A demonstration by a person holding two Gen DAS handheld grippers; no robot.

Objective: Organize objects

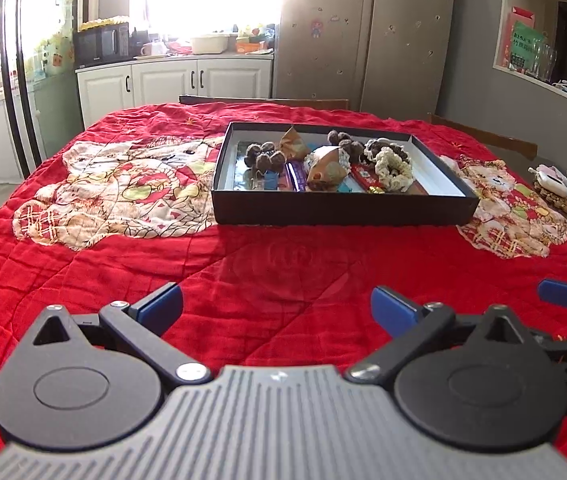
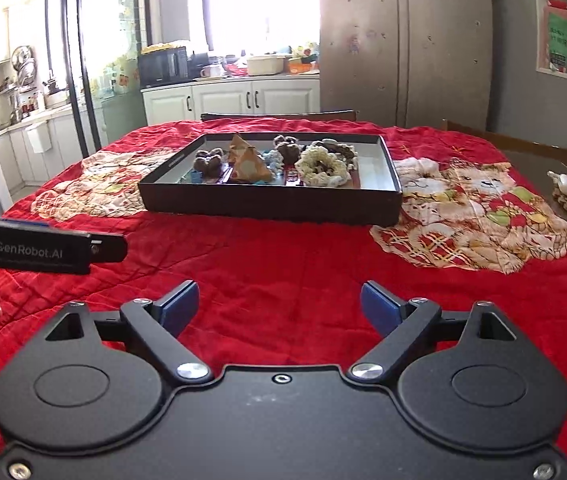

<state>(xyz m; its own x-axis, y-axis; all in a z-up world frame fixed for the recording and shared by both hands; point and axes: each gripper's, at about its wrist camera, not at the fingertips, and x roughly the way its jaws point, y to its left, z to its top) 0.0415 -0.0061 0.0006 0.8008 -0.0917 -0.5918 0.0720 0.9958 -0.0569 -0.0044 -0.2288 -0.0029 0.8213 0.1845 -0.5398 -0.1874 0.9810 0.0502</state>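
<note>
Covering table, red quilt, fridge behind

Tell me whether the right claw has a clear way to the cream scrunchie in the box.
Probably yes: the right claw is open, only bare red blanket lies before the box, and the scrunchie sits uncovered on top.

"GenRobot.AI" on left tool

A home kitchen: white cabinets and microwave upper left, steel refrigerator top centre.
</note>
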